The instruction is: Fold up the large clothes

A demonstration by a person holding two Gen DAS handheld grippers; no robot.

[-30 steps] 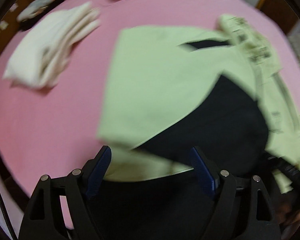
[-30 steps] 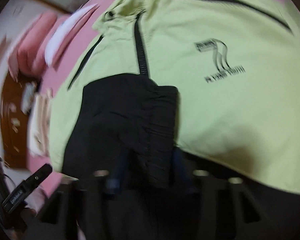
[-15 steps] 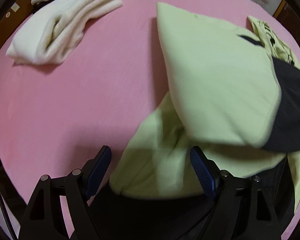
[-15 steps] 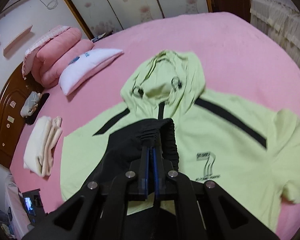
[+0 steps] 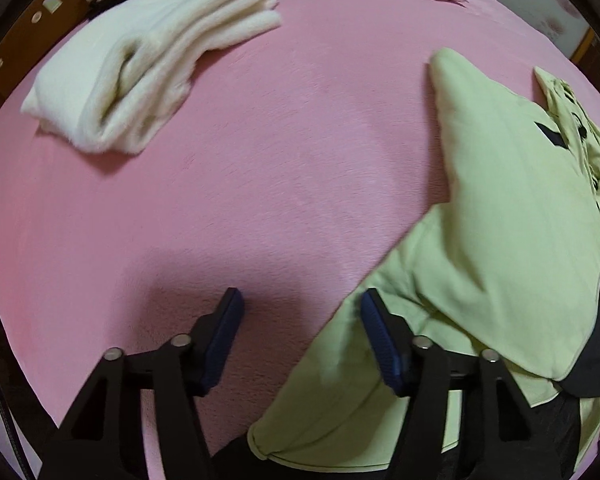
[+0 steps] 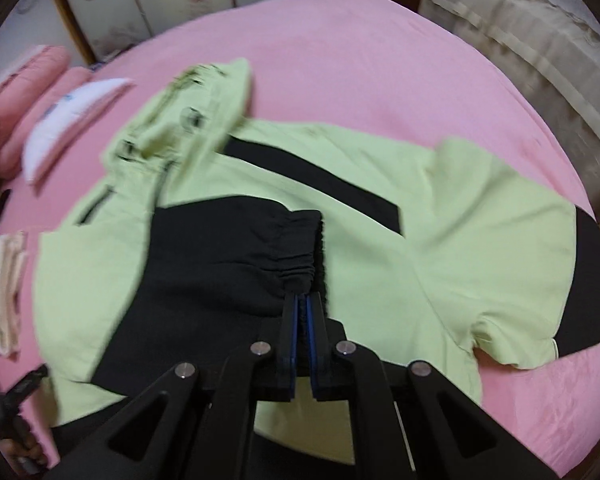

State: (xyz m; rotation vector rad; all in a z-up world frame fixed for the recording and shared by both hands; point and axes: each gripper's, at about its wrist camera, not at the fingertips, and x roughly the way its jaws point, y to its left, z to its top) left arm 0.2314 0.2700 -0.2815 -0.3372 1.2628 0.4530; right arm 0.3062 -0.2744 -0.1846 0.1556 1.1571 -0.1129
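Observation:
A lime-green hooded jacket (image 6: pixel 460 220) with black panels lies spread on the pink bed (image 6: pixel 360 60), hood (image 6: pixel 196 108) at the far left. My right gripper (image 6: pixel 302 298) is shut on the gathered black cuff (image 6: pixel 296 256) of one sleeve, which is folded over the jacket's chest. In the left wrist view the jacket (image 5: pixel 500 200) fills the right side. My left gripper (image 5: pixel 300 296) hovers at the jacket's left edge, its jaws closing. Mostly pink sheet shows between them; the fabric edge lies just by the right finger (image 5: pixel 374 320), with no pad pressing on it.
A folded cream blanket (image 5: pixel 148 60) lies at the bed's far left. A white pillow (image 6: pixel 76 120) and a pink bolster (image 6: pixel 28 80) sit near the head of the bed. Bare pink sheet (image 5: pixel 260 160) stretches between blanket and jacket. Cupboard doors stand behind.
My right gripper closed on the black cuff and lifted it across the jacket. My left gripper slid left off the jacket's body to its edge, and its jaws narrowed.

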